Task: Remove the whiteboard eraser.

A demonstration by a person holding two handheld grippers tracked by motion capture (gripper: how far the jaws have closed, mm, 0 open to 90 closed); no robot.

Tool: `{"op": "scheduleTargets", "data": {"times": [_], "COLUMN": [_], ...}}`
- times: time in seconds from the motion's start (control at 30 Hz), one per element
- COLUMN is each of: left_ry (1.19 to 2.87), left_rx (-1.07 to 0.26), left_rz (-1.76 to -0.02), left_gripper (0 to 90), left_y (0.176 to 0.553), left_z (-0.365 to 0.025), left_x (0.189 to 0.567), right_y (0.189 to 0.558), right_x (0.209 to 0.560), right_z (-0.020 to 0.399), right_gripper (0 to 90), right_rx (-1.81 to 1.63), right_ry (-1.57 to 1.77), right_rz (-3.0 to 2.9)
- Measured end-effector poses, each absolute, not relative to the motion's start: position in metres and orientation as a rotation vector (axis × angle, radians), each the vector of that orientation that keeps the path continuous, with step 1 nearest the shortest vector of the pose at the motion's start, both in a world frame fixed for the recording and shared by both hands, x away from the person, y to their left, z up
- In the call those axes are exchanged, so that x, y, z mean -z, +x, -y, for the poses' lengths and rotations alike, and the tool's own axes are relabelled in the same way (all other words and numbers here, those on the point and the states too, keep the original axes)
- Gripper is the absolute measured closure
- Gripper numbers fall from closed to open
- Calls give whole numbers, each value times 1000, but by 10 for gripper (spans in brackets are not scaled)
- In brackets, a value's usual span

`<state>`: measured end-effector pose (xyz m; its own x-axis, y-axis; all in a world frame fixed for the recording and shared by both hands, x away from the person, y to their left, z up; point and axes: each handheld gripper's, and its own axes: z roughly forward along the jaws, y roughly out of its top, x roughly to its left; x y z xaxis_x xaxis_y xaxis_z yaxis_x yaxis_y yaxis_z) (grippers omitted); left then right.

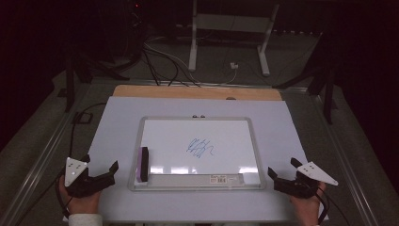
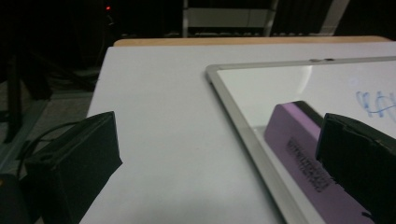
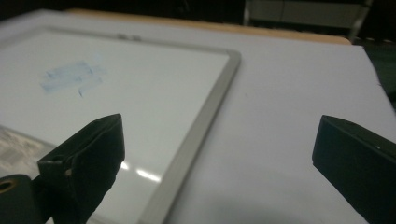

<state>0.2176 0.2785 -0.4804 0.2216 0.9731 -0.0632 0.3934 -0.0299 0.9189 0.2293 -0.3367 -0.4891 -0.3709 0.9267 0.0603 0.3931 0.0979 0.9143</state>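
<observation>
The purple eraser (image 1: 144, 164) is seen lying at the lower left of the whiteboard (image 1: 197, 120), just beside the left gripper (image 1: 99, 169), whose jaws are spread on nothing, as are the right gripper (image 1: 282, 173)'s at lower right.

The high view looks forward and down on the whole worktop (image 1: 117, 207). Each gripper view sits low and close, facing across it; all three share the whiteboard (image 1: 197, 123) (image 2: 243, 135) (image 3: 205, 116).

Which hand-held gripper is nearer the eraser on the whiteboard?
Left. The left hand-held gripper sits just left of the eraser, jaws open; the right hand-held gripper is across the whiteboard.
</observation>
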Motion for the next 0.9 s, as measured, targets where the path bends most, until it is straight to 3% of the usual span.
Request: {"op": "scheduleTargets", "data": {"times": [0.1, 0.33, 0.9], "left_ry": [1560, 1504, 1579], "left_rx": [-781, -748, -676], "left_rz": [-1307, -1299, -1306], "left_gripper": [6, 6, 6], "left_y": [217, 217, 227], "left_z": [-279, -282, -271], "left_x": [480, 480, 465], "right_y": [235, 234, 230], "right_x": [490, 486, 485], "right_z": [344, 347, 351], "right_gripper": [21, 15, 14], "right_rx": [-1372, -1291, -1261], "right_ry": [1326, 1359, 1359], "right_rz": [-1795, -1832, -1817]}}
